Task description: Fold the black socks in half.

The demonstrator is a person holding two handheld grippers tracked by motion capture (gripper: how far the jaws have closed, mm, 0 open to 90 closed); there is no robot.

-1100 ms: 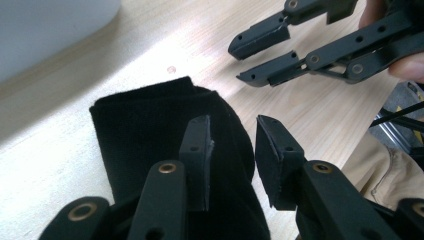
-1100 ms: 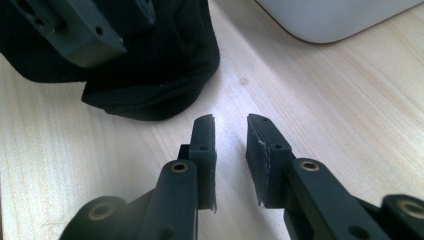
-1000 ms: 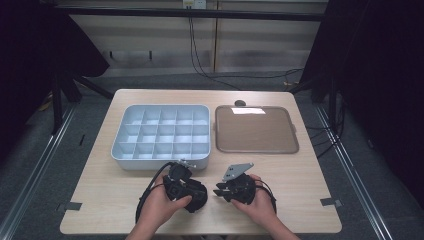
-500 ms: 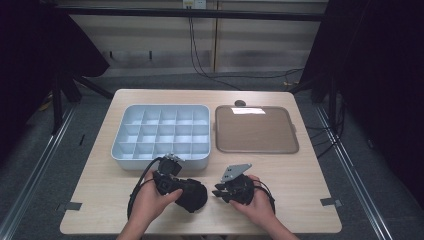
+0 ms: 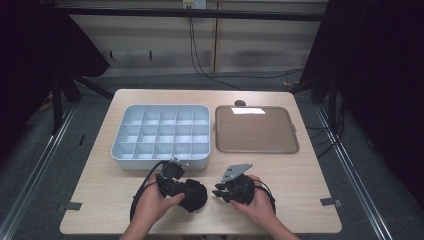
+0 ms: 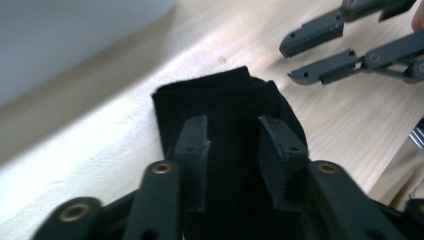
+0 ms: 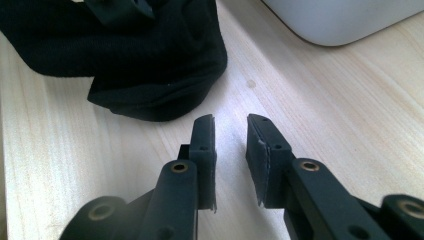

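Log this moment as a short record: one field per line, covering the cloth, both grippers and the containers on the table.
cloth: black cloth bunched on the table, near edge
left gripper: left gripper over the cloth, which lies between its jaws; jaws just been opening, pads not pressing
right gripper: right gripper beside the cloth, jaws slightly apart, nothing between them
grid tray: white compartment tray, left of centre
flat tray: brown tray to its right
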